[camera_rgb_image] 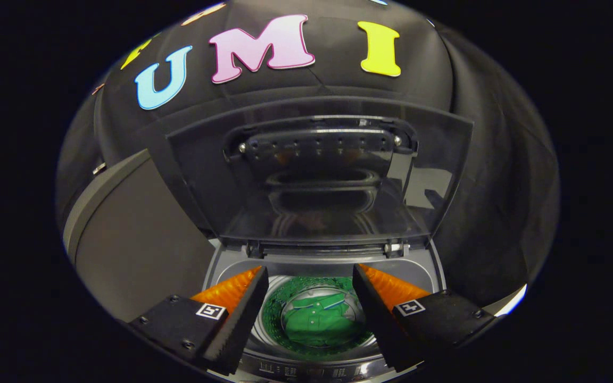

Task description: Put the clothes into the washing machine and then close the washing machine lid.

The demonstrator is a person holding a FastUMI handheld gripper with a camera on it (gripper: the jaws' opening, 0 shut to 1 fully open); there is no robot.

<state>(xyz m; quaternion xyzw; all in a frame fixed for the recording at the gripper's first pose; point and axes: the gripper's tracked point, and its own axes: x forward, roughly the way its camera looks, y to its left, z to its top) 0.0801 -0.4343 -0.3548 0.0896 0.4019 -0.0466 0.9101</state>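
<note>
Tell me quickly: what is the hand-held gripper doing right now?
Hand-held gripper: open, holding nothing, fingers spread above the washer drum with the green shirt inside.

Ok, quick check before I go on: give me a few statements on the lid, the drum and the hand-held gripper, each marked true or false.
1. The washing machine lid stands raised. True.
2. The drum has nothing in it. False: a green garment lies at its bottom.
3. The hand-held gripper is shut on the garment. False: its fingers are spread apart above the drum, holding nothing.
4. The garment shows between the fingers. True.
</note>
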